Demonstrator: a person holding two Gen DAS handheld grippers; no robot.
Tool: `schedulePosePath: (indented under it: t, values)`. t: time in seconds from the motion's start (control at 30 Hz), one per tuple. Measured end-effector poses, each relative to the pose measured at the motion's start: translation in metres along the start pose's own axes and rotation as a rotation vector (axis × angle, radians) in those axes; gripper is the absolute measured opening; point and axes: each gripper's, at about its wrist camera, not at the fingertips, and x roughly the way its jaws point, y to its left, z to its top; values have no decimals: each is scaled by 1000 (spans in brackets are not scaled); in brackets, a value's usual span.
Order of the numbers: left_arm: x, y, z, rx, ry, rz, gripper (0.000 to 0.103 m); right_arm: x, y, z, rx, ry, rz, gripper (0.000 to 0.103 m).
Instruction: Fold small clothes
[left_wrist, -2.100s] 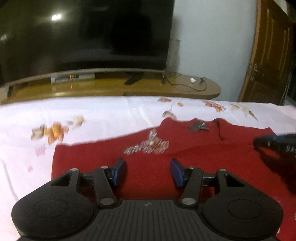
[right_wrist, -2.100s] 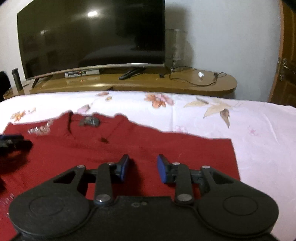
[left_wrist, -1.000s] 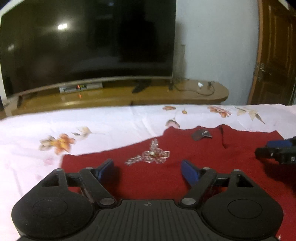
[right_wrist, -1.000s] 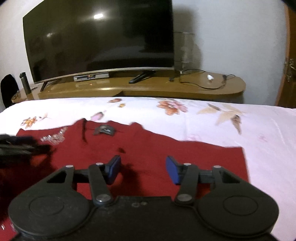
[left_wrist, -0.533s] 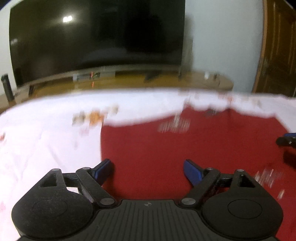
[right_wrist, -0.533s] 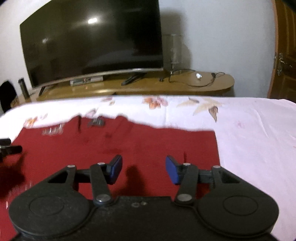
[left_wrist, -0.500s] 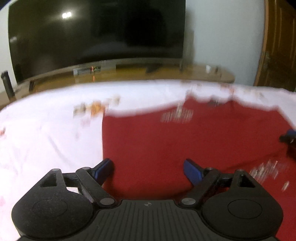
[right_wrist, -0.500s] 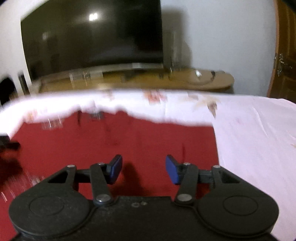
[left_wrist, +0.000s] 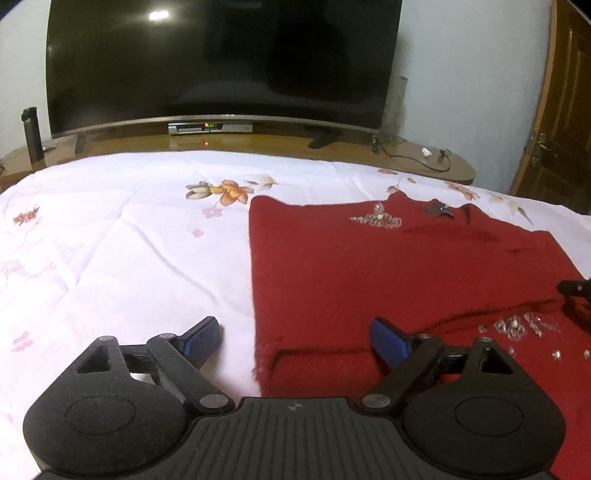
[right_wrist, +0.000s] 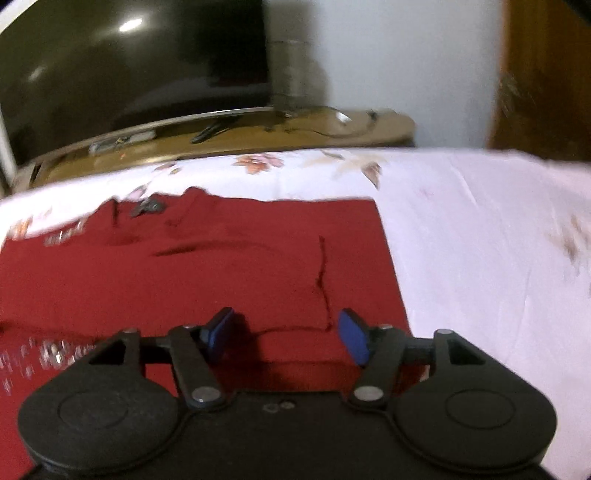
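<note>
The left gripper (left_wrist: 295, 338) has shifted to the red garment's (left_wrist: 388, 266) left edge, jaws wide apart, straddling it. The right gripper (right_wrist: 286, 334), lower centre, has its jaws opening over the garment's right corner, on the floral bedsheet (left_wrist: 110, 229).

I have slid my left gripper (left_wrist: 295, 338) sideways to the left edge of the red top (left_wrist: 388, 273); earlier it sat over the middle, and its jaws now stand wider, one pad over the sheet (left_wrist: 122, 251), one over the cloth. My right gripper (right_wrist: 284, 334) has shifted to the top's right edge, and its jaws are opening, nothing pinched between them.
</note>
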Motion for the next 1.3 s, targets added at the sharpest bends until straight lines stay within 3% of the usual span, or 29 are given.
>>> schedulePosePath:
  t: [0.07,0.1,0.13,0.2,0.37,0.53,0.6,0.63,0.7,0.73,0.8,0.93,1.03,1.07,1.1,1.2,1.3]
  values:
    - [0,3,-2,2,1,-4,88,1,-3,1,49,1,30,43]
    - [0,3,-2,4,1,-6,88,2,-2,2,53,0,70,19]
    - [0,4,-2,3,0,-7,88,2,-1,4,47,0,93,13]
    - [-1,6,-3,4,0,-10,88,-2,2,6,41,-18,91,10]
    - [-6,11,-9,-4,-3,-11,88,-22,-1,5,68,-60,96,10]
    - [-24,17,-16,-15,-5,4,88,-5,-8,-4,90,-3,48,11]
    - [-39,22,-22,-30,-13,14,88,-5,-12,-5,115,-13,68,17]
    - [-48,25,-27,-47,-18,17,88,-7,-14,-3,128,-14,70,31]
    - [-59,31,-36,-79,-8,17,88,-22,-20,-1,149,-88,41,41]
    - [-64,31,-41,-87,-3,27,88,-25,-23,-1,148,-113,55,36]
    - [-70,30,-49,-95,7,43,88,-15,-28,1,144,-61,59,29]
    - [-86,21,-64,-116,8,47,88,-25,-53,0,307,-122,58,27]
    - [-95,10,-74,-92,27,54,88,-17,-41,-2,172,-54,109,29]
    - [-99,7,-75,-86,31,57,88,-5,-33,-4,106,14,97,29]
    - [-104,4,-77,-86,32,58,88,-5,-27,-6,43,-2,74,28]
    - [-120,0,-83,-88,35,60,88,-14,-33,0,76,28,87,16]
    - [-136,-3,-91,-91,38,73,88,-41,-54,-7,161,-22,130,23]
